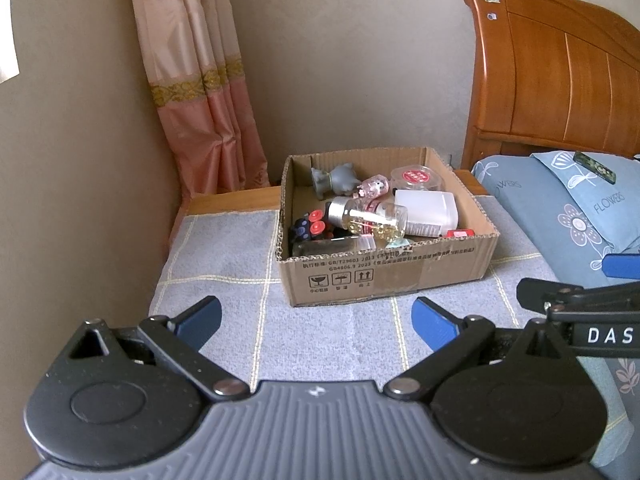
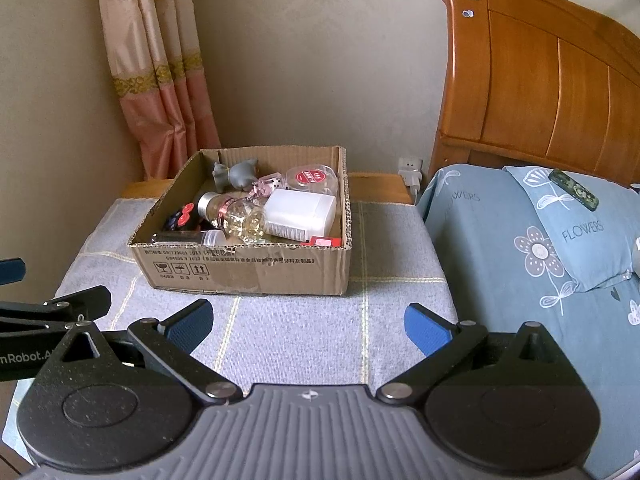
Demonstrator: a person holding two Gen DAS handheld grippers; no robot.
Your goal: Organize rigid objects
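Bedside table (image 1: 224, 312), far edge: cardboard box (image 1: 384, 276) ahead of your left gripper (image 1: 316, 320) and right gripper (image 2: 308, 326), both wide open, empty.

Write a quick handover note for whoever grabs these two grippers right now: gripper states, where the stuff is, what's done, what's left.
Left gripper: open, empty, over the grey cloth in front of the box.
Right gripper: open, empty, beside it, same height.
All visible items lie in the box: glass bottle, white container, grey toy, round tub, black-and-red toy.
Done: nothing loose shows on the cloth.
Left: items lie jumbled, bottle on top; whether they need sorting I cannot tell.
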